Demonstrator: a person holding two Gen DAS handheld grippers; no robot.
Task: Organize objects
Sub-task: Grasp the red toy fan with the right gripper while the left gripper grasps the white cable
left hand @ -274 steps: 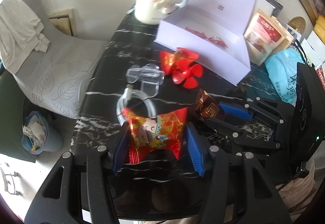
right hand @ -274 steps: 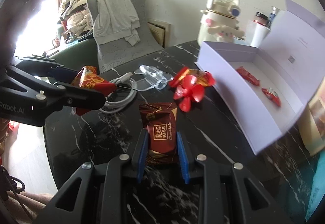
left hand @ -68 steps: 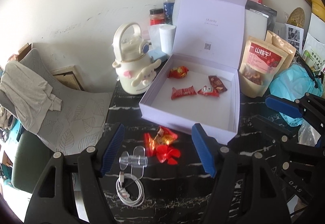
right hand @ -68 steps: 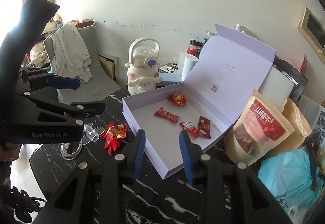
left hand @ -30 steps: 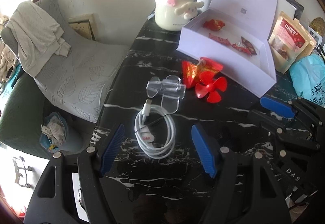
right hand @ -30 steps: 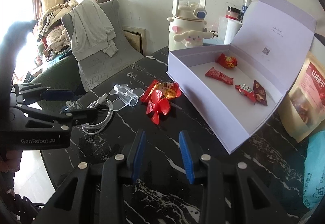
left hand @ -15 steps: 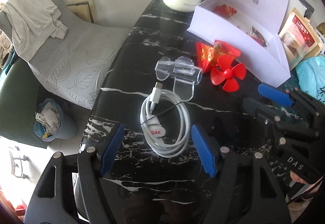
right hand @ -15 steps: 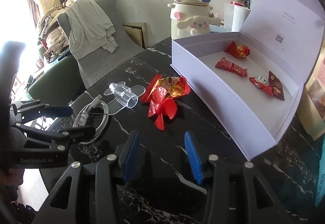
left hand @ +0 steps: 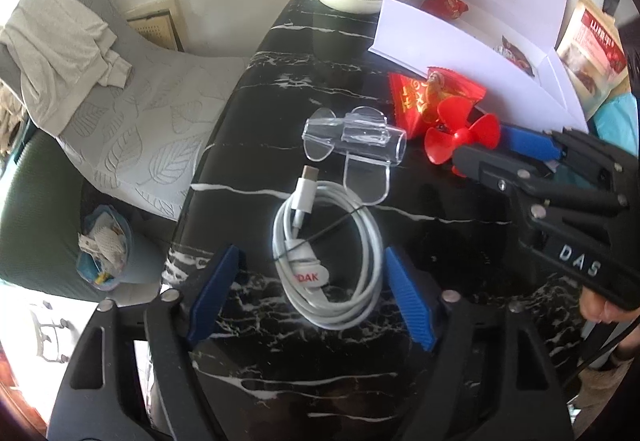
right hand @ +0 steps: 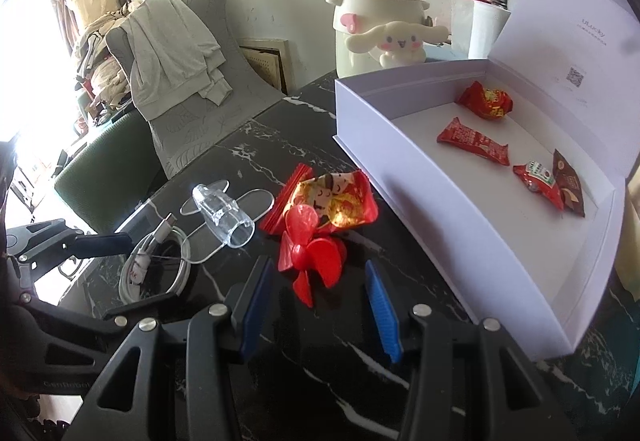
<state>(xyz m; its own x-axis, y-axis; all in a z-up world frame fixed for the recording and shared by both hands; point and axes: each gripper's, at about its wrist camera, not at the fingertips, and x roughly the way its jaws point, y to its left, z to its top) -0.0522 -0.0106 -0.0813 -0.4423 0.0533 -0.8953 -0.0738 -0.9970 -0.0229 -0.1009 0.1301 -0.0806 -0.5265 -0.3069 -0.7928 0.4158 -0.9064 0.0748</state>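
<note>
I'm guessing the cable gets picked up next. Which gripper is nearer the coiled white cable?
Left. The left gripper is open around the white cable; the right gripper faces the red fan, beside it.

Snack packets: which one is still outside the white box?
The red-and-gold packet with the cartoon face, lying on the black marble table beside the red fan propeller. The other four packets lie inside the white box.

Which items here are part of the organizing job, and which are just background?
In play:
white box, holding four wrapped snacks
red snack packet, on the table outside the box
red fan blade, ahead of the open right gripper
coiled white cable, between the open left gripper's fingers
clear holder

Lying about:
cartoon kettle
grey chair
</note>
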